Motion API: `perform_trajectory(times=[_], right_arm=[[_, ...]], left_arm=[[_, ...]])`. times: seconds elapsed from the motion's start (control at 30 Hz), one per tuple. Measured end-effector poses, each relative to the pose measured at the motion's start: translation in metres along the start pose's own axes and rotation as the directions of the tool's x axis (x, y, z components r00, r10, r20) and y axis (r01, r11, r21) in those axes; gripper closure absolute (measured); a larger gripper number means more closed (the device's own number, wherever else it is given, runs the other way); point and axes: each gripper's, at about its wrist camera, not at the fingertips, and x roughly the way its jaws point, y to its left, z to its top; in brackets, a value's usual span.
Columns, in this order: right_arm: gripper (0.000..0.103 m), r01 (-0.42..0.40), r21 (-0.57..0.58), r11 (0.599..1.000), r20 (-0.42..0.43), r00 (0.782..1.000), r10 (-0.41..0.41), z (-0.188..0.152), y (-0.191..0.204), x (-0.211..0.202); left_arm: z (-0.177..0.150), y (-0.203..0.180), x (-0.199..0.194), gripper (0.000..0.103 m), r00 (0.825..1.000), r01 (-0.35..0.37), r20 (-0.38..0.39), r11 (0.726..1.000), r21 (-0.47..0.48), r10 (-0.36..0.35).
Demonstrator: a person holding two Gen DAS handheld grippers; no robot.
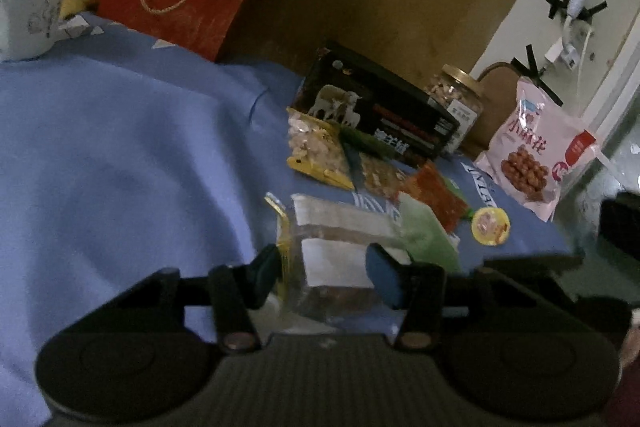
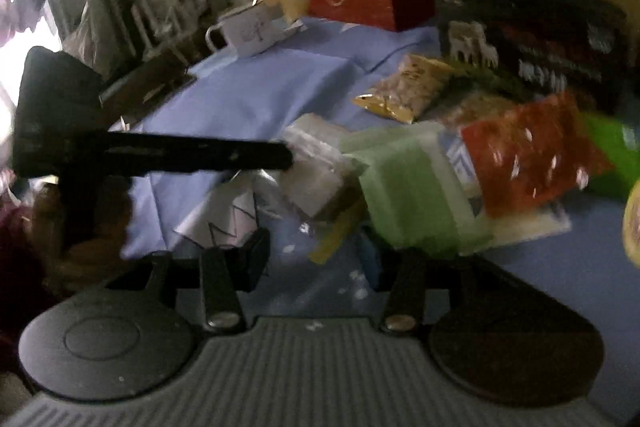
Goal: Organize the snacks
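Left gripper [image 1: 326, 275] clamps a clear snack packet [image 1: 340, 255]; right gripper [image 2: 316, 259], jaws apart, nears a green packet [image 2: 416, 195], so next move likely needs grasping it.

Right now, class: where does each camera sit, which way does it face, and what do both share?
Left wrist: on left gripper, looking down over blue cloth at clear packet between its own fingers.
Right wrist: on right gripper, facing green packet; own fingers and left gripper show.
Shared: clear packet, green packet, black box.
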Motion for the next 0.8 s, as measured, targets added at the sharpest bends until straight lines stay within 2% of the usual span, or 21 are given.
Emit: perform_trajectory(times=[0.13,0.2,0.23,0.27,0.3,0.37,0.43,0.5,0.6,0.7,0.8], right_arm=[[0.048,0.046,-0.168,0.985,-0.025,0.998,-0.051,0.004,0.011,0.003],[0.046,0.074,-0.239,0.968,-0.022,0.996,-0.081,0.001,0.015,0.007],[0.046,0.087,-0.267,0.960,-0.015,0.995,-0.095,-0.002,0.018,0.009],[0.046,0.096,-0.281,0.955,-0.008,0.995,-0.102,-0.004,0.021,0.013],[0.046,0.102,-0.277,0.956,-0.001,0.994,-0.107,-0.006,0.022,0.019],[0.057,0.148,-0.269,0.952,0.056,0.989,-0.138,-0.011,0.024,0.022],[0.062,0.150,-0.249,0.957,0.075,0.988,-0.135,-0.011,0.029,0.019],[0.062,0.126,-0.225,0.966,0.097,0.989,-0.107,-0.009,0.030,0.011],[0.062,0.142,-0.204,0.969,0.182,0.978,-0.105,0.006,0.027,-0.004],[0.062,0.163,-0.149,0.975,0.264,0.957,-0.120,0.029,0.009,-0.019],[0.062,0.230,-0.107,0.967,0.319,0.929,-0.186,0.057,-0.021,-0.029]], left_arm=[[0.012,0.002,-0.010,0.037,0.999,-0.020,0.037,1.000,-0.007,0.021],[0.018,0.004,-0.007,0.036,0.999,-0.024,0.038,0.999,-0.021,0.025],[0.019,0.005,-0.001,0.040,1.000,-0.008,0.016,1.000,-0.027,0.009],[0.017,0.006,0.007,0.059,1.000,0.004,-0.019,0.999,-0.033,-0.004],[0.013,0.006,0.016,0.061,0.998,0.013,-0.055,0.999,-0.042,-0.015],[0.009,0.006,0.010,0.067,0.999,0.033,-0.026,0.998,-0.060,-0.035],[0.013,-0.001,0.000,0.068,0.999,0.024,-0.030,0.998,-0.066,-0.026],[0.023,-0.012,-0.012,0.070,1.000,0.023,-0.002,0.999,-0.027,-0.023],[0.050,-0.032,-0.017,0.070,0.998,0.024,0.055,0.999,0.034,-0.026],[0.090,-0.051,-0.001,0.070,0.995,0.054,0.083,0.996,0.075,-0.060],[0.128,-0.073,0.035,0.070,0.991,0.081,0.099,0.990,0.112,-0.092]])
